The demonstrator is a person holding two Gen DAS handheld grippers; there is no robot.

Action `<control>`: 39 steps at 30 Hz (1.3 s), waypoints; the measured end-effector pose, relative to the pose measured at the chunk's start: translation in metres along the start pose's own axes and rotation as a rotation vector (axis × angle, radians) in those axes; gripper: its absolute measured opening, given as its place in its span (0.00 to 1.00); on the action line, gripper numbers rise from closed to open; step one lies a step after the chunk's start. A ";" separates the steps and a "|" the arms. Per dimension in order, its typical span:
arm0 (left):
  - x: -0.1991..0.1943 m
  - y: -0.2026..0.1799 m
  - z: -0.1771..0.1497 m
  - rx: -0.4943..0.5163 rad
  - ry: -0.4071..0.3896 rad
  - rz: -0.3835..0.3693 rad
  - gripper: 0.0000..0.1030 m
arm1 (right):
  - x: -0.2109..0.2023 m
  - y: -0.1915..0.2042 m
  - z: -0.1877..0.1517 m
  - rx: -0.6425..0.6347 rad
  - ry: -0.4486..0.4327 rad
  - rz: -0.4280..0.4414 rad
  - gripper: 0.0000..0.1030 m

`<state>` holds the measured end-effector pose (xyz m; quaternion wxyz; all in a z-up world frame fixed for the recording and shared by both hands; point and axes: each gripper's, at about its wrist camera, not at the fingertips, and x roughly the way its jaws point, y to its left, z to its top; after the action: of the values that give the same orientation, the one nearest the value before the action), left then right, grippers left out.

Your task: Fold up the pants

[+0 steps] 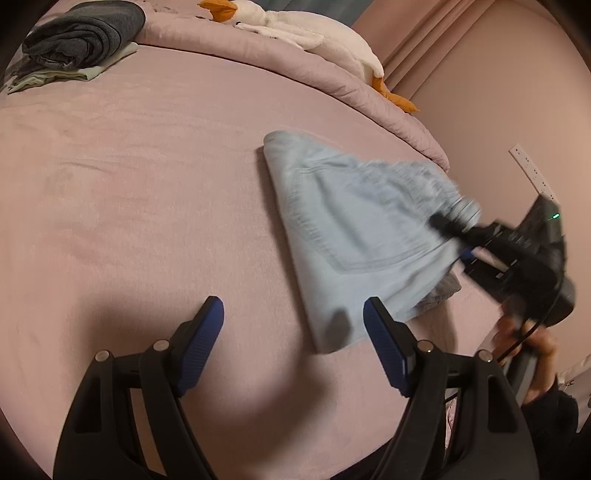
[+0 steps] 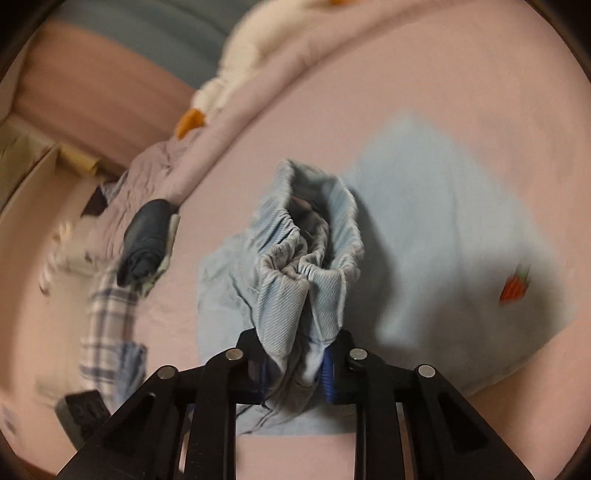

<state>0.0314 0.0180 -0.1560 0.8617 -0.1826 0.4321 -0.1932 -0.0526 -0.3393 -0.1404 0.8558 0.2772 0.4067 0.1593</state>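
Light blue pants (image 1: 343,236) lie partly folded on the pink bed (image 1: 147,184), right of centre in the left wrist view. My left gripper (image 1: 293,314) is open and empty, just above the sheet near the pants' near corner. My right gripper (image 1: 448,221) is shut on the pants' gathered elastic waistband and lifts it, blurred by motion. In the right wrist view the right gripper (image 2: 295,354) pinches the bunched waistband (image 2: 306,266), and the rest of the pants (image 2: 436,229) spreads on the sheet behind it.
A folded dark grey garment (image 1: 81,37) on pale cloth sits at the bed's far left corner. A white plush goose (image 1: 295,26) lies on the rolled pink duvet (image 1: 332,81) at the far edge. A plaid cloth (image 2: 107,325) hangs at the left in the right wrist view.
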 end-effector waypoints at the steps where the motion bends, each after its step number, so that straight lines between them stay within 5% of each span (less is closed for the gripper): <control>1: 0.000 0.000 0.000 0.003 0.001 0.000 0.76 | -0.007 0.002 0.005 -0.013 -0.028 -0.002 0.21; 7: 0.010 -0.002 0.000 0.000 0.024 0.005 0.76 | -0.035 -0.026 0.027 0.017 -0.130 -0.058 0.21; 12: 0.020 -0.012 0.001 0.034 0.053 0.007 0.76 | -0.001 -0.086 0.025 0.197 0.008 -0.106 0.26; 15: 0.020 -0.017 0.005 0.058 0.052 0.013 0.76 | 0.000 -0.106 0.024 0.256 0.024 -0.015 0.27; 18: 0.022 -0.021 0.017 0.067 0.038 0.011 0.76 | -0.008 -0.105 0.031 0.254 0.050 -0.016 0.33; 21: 0.023 -0.026 0.029 0.073 0.022 -0.003 0.76 | -0.033 -0.101 0.036 0.205 -0.012 -0.060 0.54; 28: 0.043 -0.050 0.068 0.118 -0.011 -0.018 0.73 | -0.055 -0.055 0.030 -0.068 -0.170 -0.196 0.55; 30: 0.052 -0.053 0.080 0.122 -0.013 -0.023 0.64 | -0.047 -0.037 0.027 -0.168 -0.182 -0.197 0.54; 34: 0.079 -0.061 0.106 0.144 0.012 -0.029 0.20 | -0.022 -0.018 0.022 -0.269 -0.133 -0.187 0.35; 39: 0.117 -0.066 0.135 0.206 0.050 0.007 0.17 | 0.005 0.016 0.005 -0.425 -0.033 -0.074 0.32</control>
<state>0.1943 -0.0762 -0.1273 0.8655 -0.0868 0.4322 -0.2379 -0.0460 -0.3263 -0.1311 0.9067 0.0779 0.3599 0.2056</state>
